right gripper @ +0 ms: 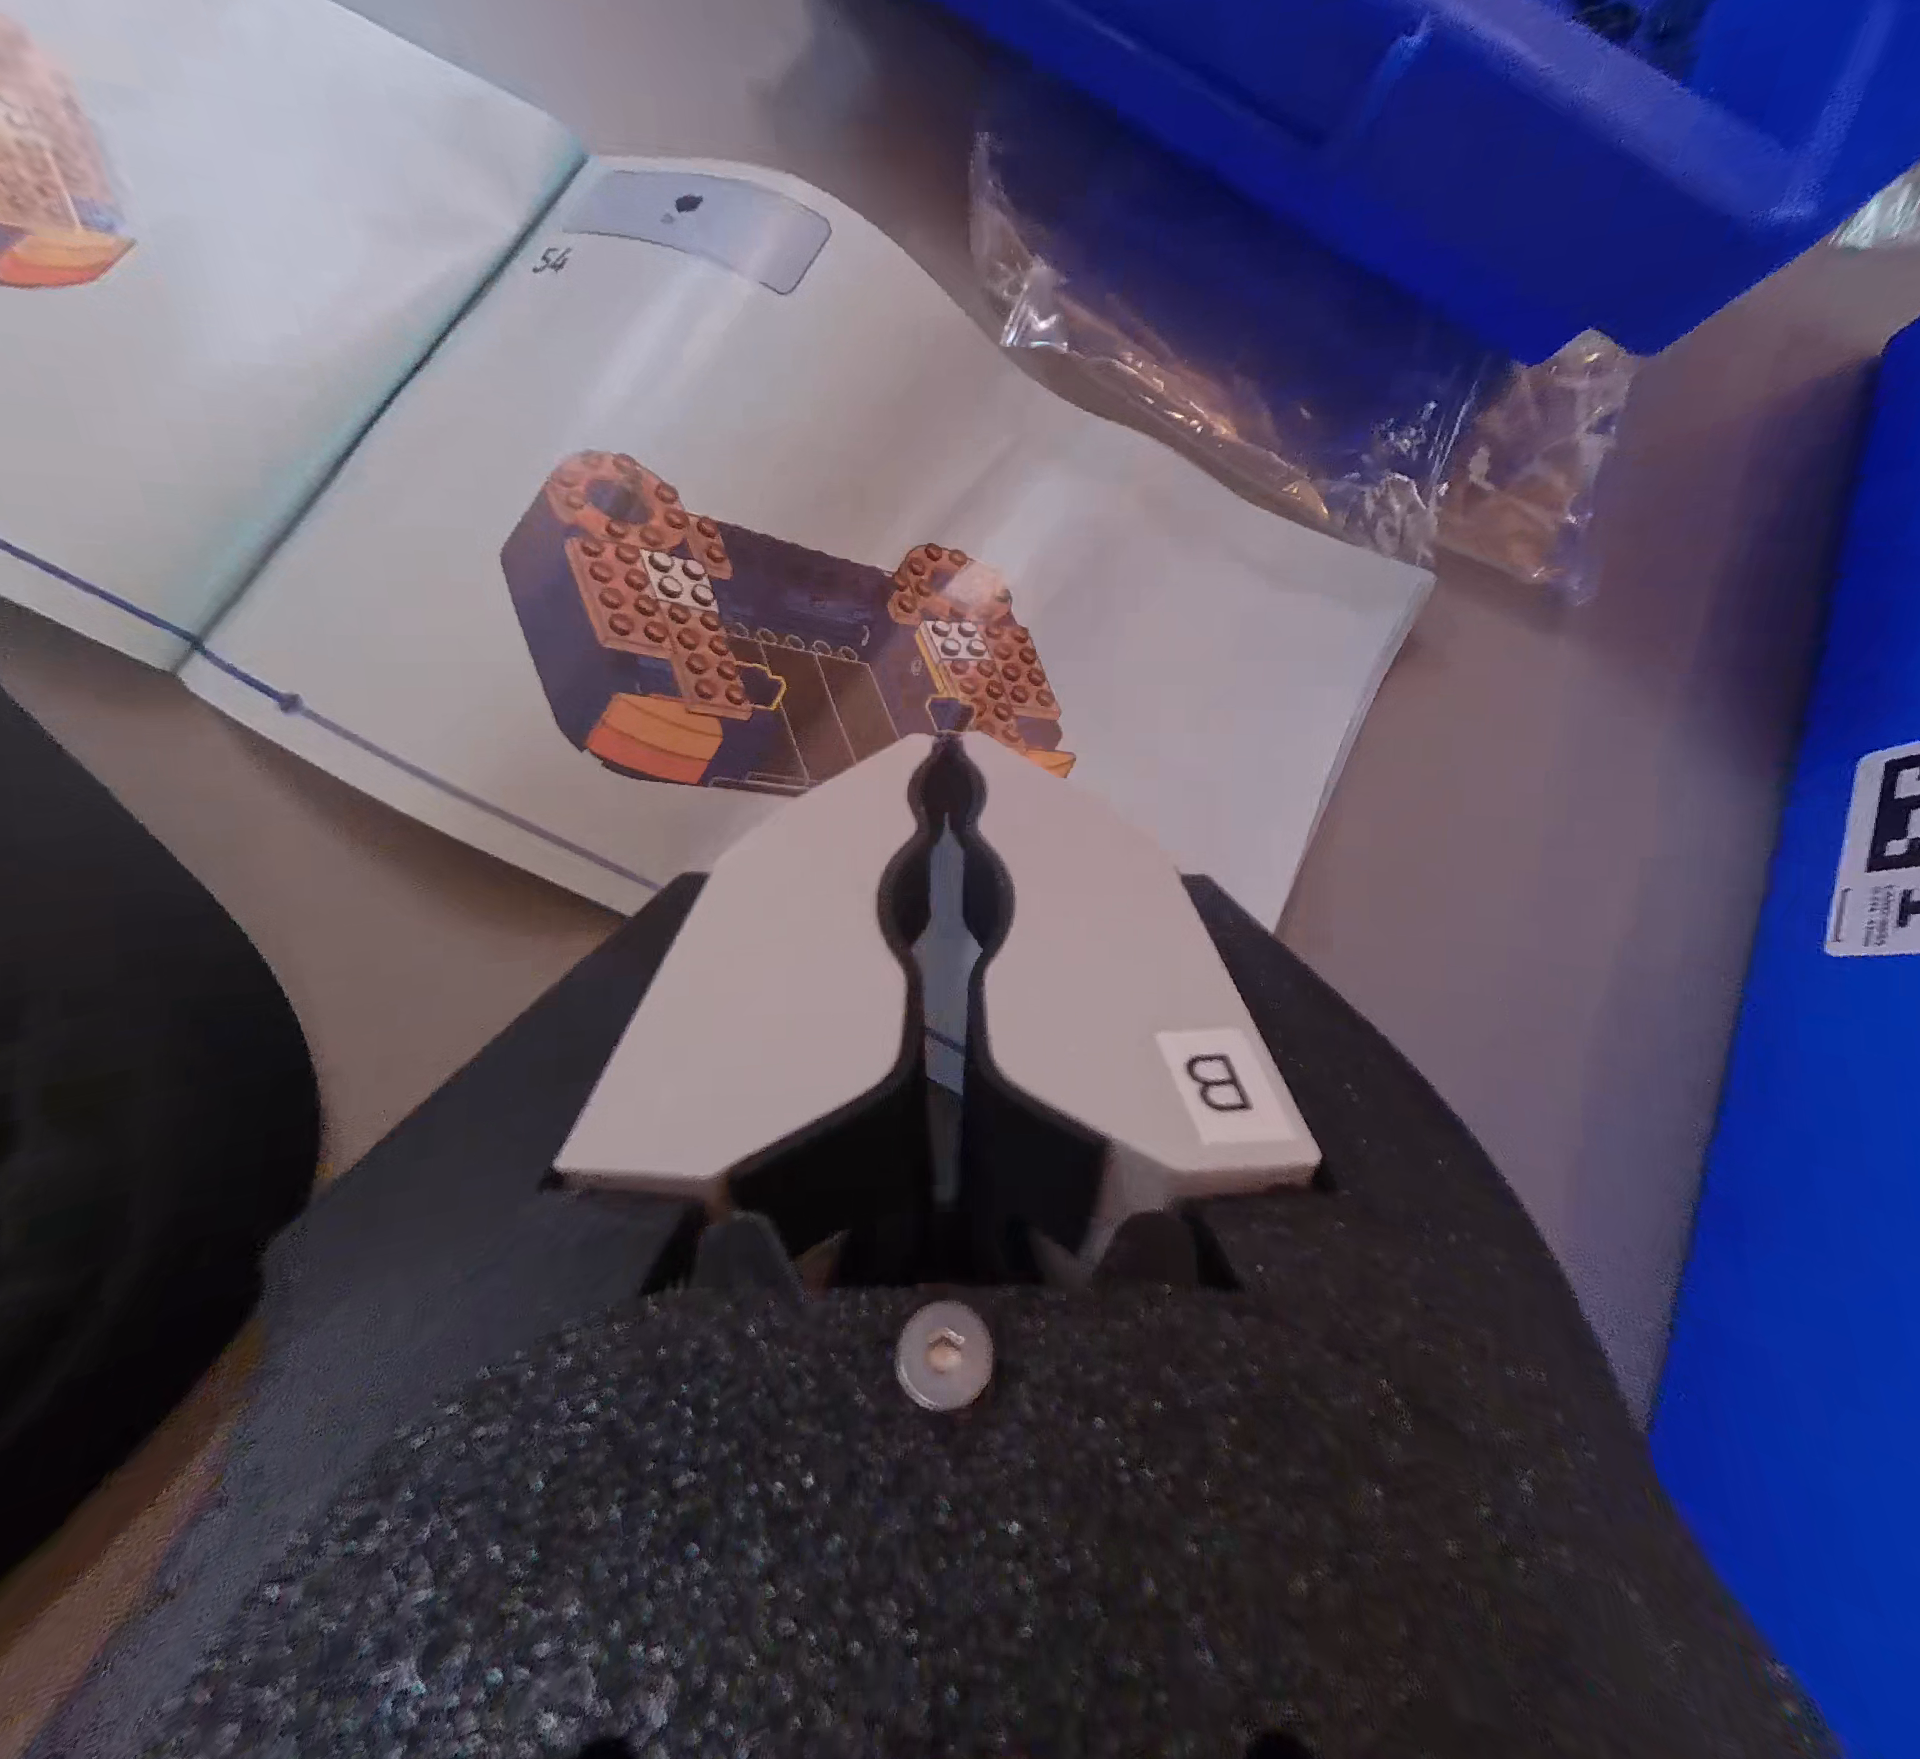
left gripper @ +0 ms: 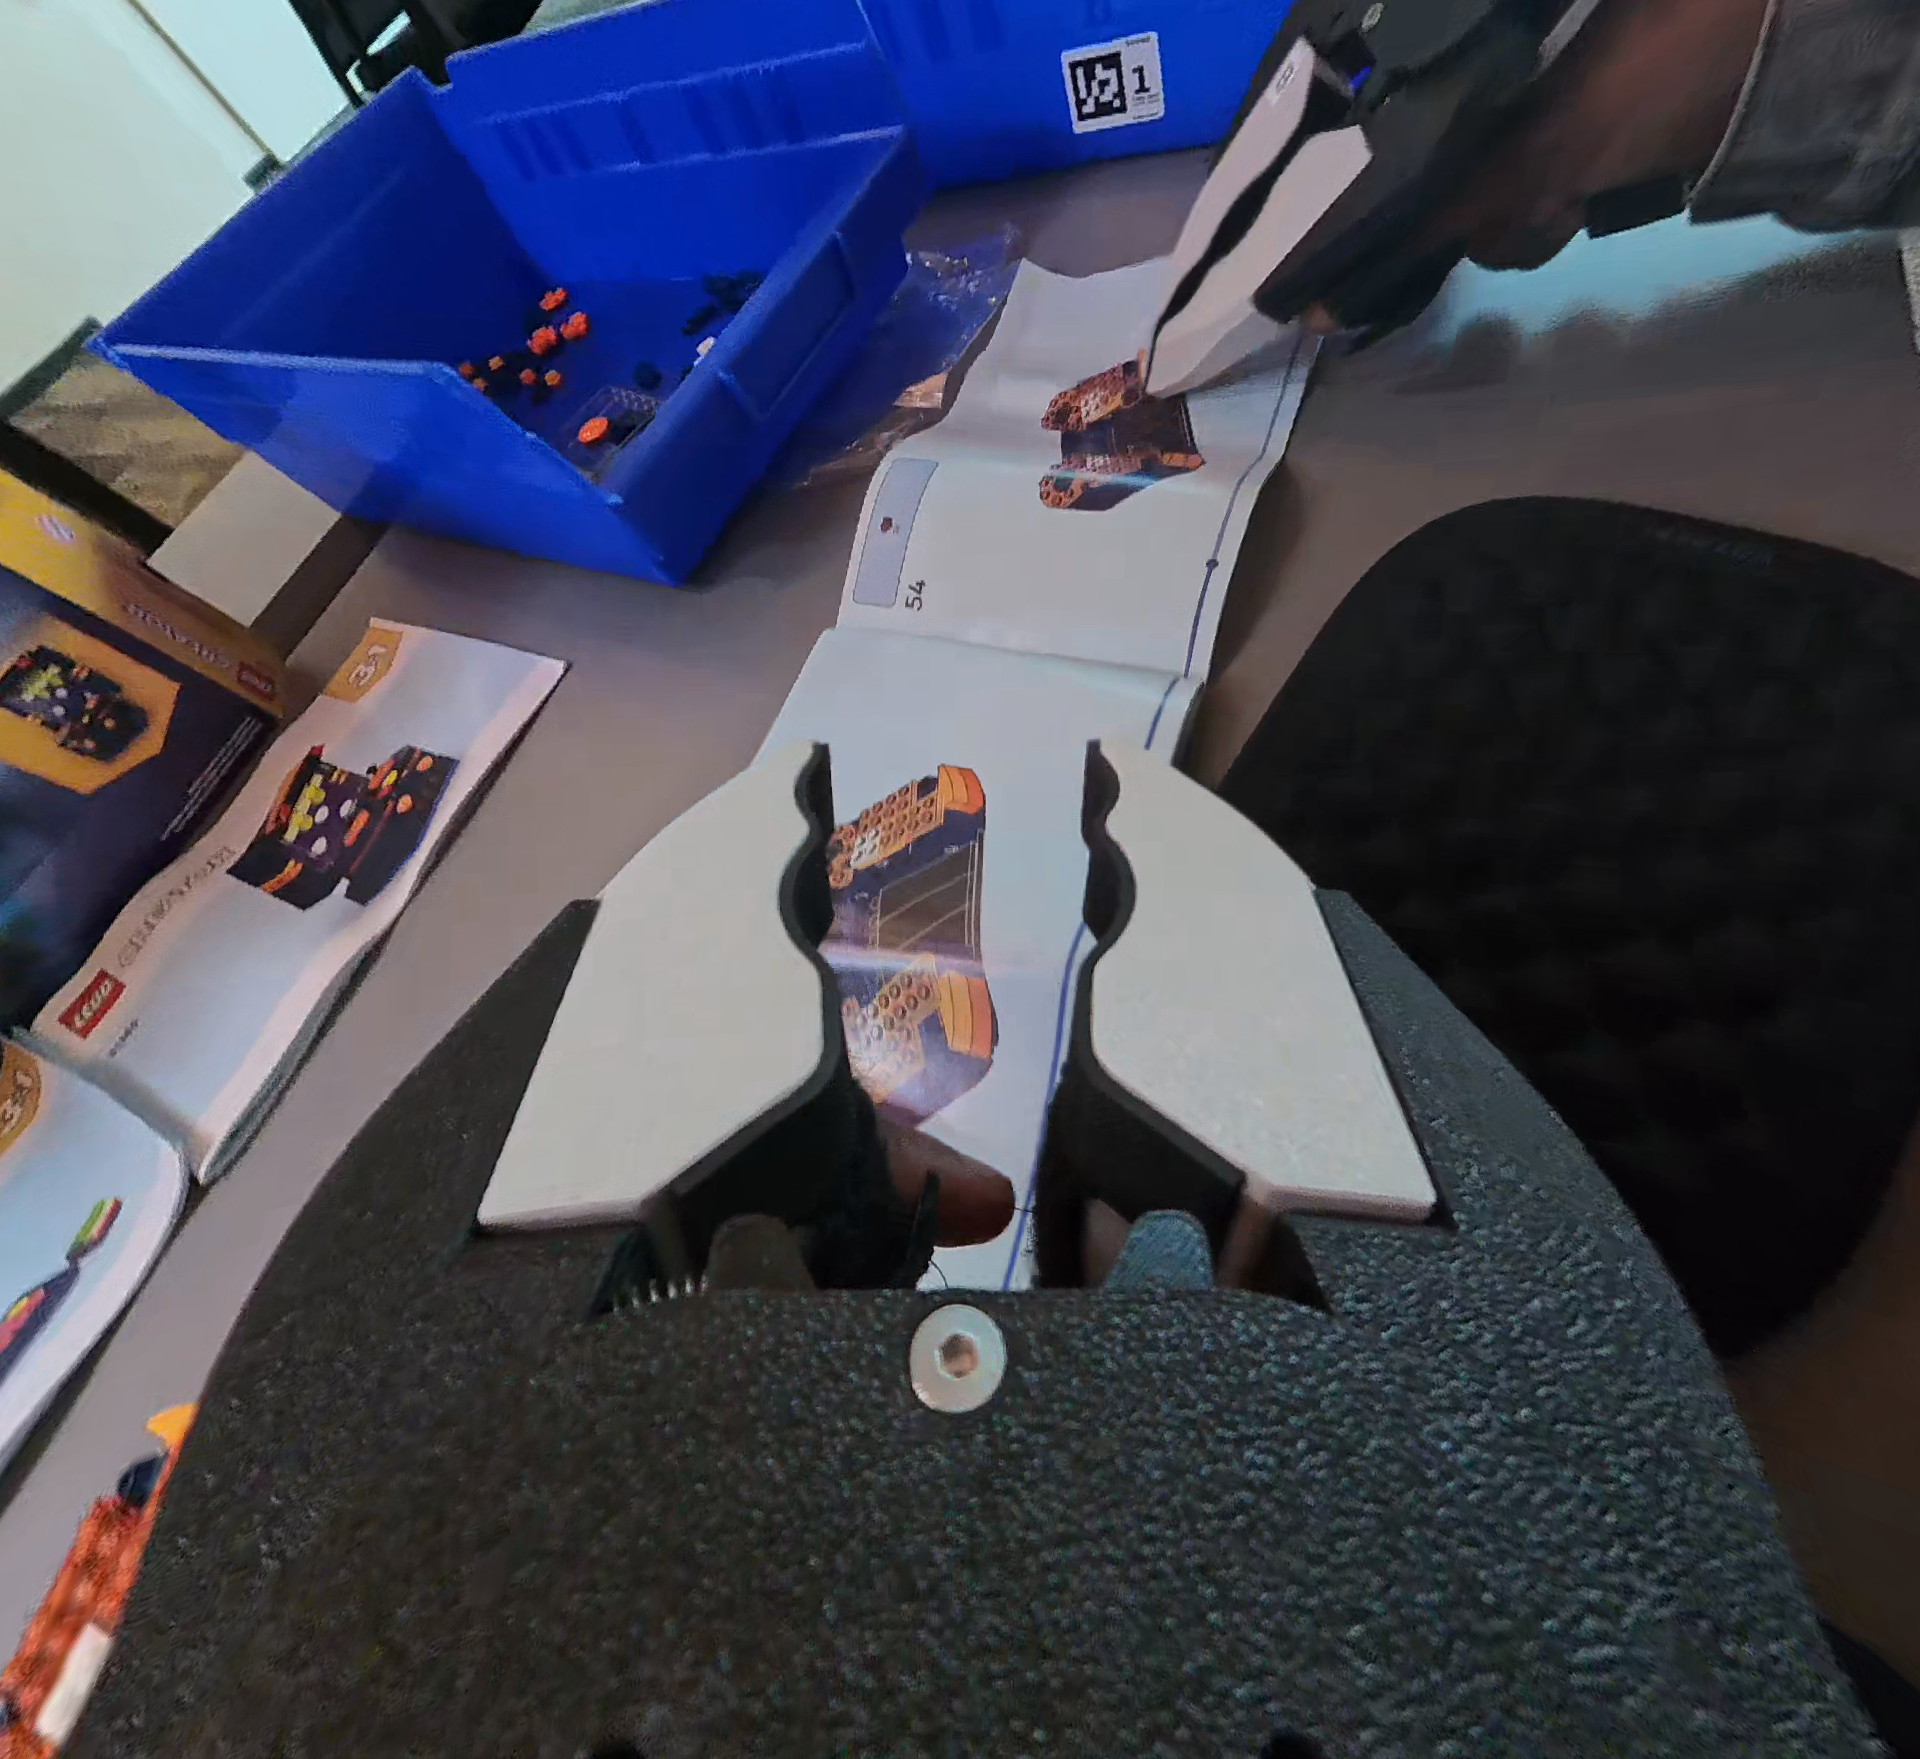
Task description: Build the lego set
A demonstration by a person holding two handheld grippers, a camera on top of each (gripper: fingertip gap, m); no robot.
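An open instruction booklet (left gripper: 1039, 566) lies on the grey table, its pages showing a picture of an orange and dark blue brick model. My left gripper (left gripper: 956, 764) is open and empty, its fingers (left gripper: 717, 878) hovering over the near page. My right gripper (right gripper: 943, 745) is shut, with its tips resting on the far page (right gripper: 831, 379) at the printed model (right gripper: 727, 629). I see nothing between its pads. It also shows in the left wrist view (left gripper: 1153, 369), held by a person's hand, tips down on the page.
A blue bin (left gripper: 416, 431) with several small orange and dark bricks (left gripper: 540, 338) stands left of the booklet. A taller blue bin (left gripper: 1039, 26) with a marker sticker stands behind. A clear plastic bag (right gripper: 1299, 390), a second booklet (left gripper: 343, 826), a box (left gripper: 94, 670) and a black chair (left gripper: 1610, 826) are around. My hands' fingertips stand some 20 cm from each other.
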